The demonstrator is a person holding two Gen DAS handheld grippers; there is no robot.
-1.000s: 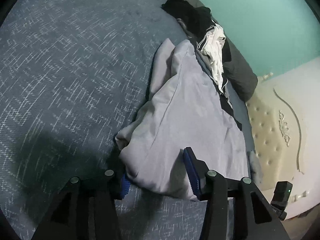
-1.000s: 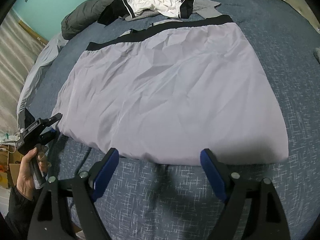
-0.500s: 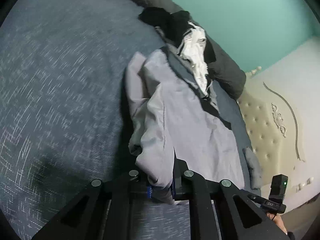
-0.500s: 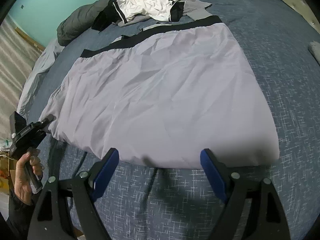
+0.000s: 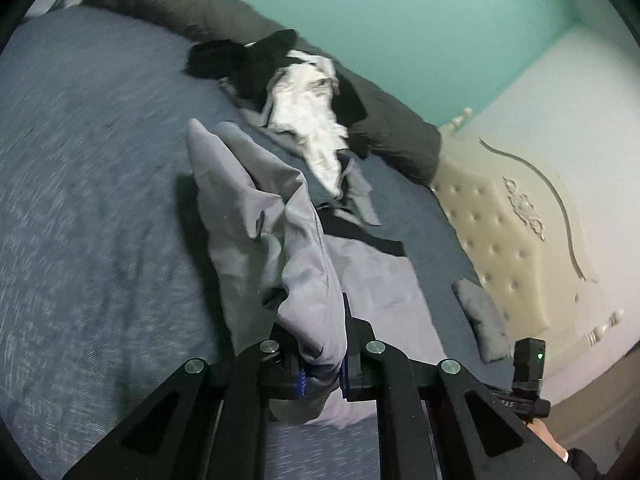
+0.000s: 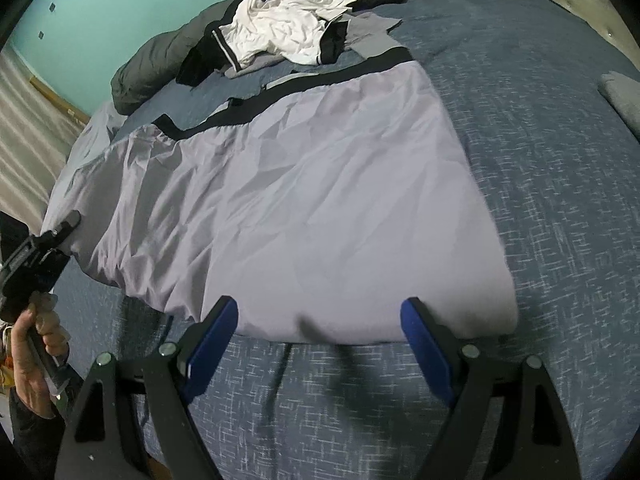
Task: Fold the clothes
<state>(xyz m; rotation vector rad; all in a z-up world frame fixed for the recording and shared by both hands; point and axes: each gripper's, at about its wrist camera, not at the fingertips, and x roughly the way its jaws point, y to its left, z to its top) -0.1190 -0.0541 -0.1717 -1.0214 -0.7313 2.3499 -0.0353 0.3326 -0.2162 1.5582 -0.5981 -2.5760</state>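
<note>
Two grippers on one pale lilac, thin woven garment with a black waistband (image 6: 304, 200), spread on the blue-grey flecked bedspread (image 6: 560, 200).

The left gripper (image 5: 322, 374) was clenched on the garment's corner, the cloth bunched and lifted in a ridge up the centre of the left-wrist frame. The right gripper (image 6: 320, 344), blue pads spread wide and grasping nothing, hung just off the near hem at lower centre of the right-wrist frame. The garment's long axis ran left to right across that frame, waistband on the far edge; its free corner lay at right, nearer the right gripper. Fabric looked light, creased and limp, likely to sag between two grips. A crumpled white-and-black top (image 6: 288, 28) sat on a dark grey duvet roll (image 6: 152, 64) at upper centre; a small grey folded cloth (image 6: 624, 96) at right edge.
</note>
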